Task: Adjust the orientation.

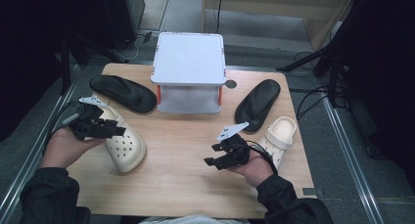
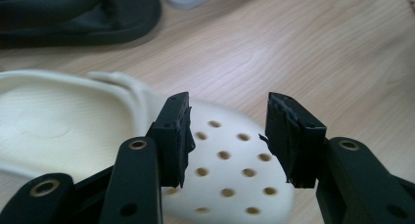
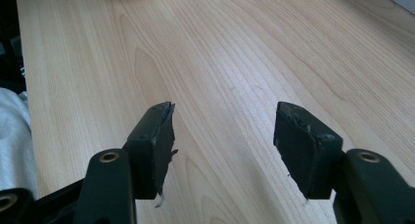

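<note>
While I watch from the high view, my left gripper (image 1: 113,130) hovers right over the cream clog (image 1: 125,145) at the table's (image 1: 186,185) left side, the clog's long axis running from upper left toward the toe at lower right; my right gripper (image 1: 214,161) sits well apart, over bare wood, so the left is clearly nearer. Switching to the left gripper view, the jaws stand wide apart with nothing between them, the clog's perforated toe (image 2: 230,170) just beyond and below them. Over to the right gripper view: jaws spread wide too, empty, wood grain ahead.
</note>
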Demonstrator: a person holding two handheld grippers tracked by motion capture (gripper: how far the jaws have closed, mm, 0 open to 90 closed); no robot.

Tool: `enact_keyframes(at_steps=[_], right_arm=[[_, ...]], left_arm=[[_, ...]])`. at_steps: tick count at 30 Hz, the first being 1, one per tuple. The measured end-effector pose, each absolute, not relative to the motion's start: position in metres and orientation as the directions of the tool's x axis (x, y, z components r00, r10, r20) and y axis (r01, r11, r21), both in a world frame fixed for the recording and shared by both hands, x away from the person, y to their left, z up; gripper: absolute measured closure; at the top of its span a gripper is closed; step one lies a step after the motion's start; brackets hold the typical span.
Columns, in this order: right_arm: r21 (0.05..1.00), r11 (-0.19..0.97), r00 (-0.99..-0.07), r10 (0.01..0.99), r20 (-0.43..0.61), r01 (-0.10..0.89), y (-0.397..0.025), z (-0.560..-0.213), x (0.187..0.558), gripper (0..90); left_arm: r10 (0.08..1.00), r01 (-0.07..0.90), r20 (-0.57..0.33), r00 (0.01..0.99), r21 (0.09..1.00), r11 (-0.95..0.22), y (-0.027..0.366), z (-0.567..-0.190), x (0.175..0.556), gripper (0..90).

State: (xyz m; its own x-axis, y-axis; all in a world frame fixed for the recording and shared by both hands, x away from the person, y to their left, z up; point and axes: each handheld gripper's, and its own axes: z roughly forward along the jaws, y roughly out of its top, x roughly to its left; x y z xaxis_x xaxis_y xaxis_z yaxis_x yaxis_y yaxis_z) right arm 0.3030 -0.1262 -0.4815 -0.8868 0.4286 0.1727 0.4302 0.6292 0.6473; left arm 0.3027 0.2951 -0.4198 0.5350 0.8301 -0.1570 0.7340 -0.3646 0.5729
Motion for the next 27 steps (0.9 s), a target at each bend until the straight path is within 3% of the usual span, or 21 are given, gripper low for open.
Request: enact_keyframes(at_steps=[9, 14, 21, 27], right_arm=[[0.642, 0.635, -0.887, 0.432, 0.164, 0.429, -0.126, -0.483, 0.304, 40.7], [0.638, 0.639, -0.887, 0.434, 0.161, 0.429, -0.126, -0.483, 0.303, 40.7], [0.633, 0.642, -0.884, 0.442, 0.155, 0.432, -0.128, -0.484, 0.3, 40.6], [0.637, 0.637, -0.881, 0.449, 0.15, 0.433, -0.131, -0.484, 0.299, 40.6]], left_arm=[[0.879, 0.797, -0.144, 0.454, 0.507, -0.328, 0.316, -0.438, 0.323, 52.8], [0.853, 0.805, -0.191, 0.485, 0.478, -0.351, 0.311, -0.454, 0.331, 54.6], [0.82, 0.809, -0.243, 0.518, 0.449, -0.379, 0.303, -0.463, 0.339, 61.8], [0.829, 0.843, -0.29, 0.478, 0.417, -0.34, 0.304, -0.46, 0.341, 68.1]])
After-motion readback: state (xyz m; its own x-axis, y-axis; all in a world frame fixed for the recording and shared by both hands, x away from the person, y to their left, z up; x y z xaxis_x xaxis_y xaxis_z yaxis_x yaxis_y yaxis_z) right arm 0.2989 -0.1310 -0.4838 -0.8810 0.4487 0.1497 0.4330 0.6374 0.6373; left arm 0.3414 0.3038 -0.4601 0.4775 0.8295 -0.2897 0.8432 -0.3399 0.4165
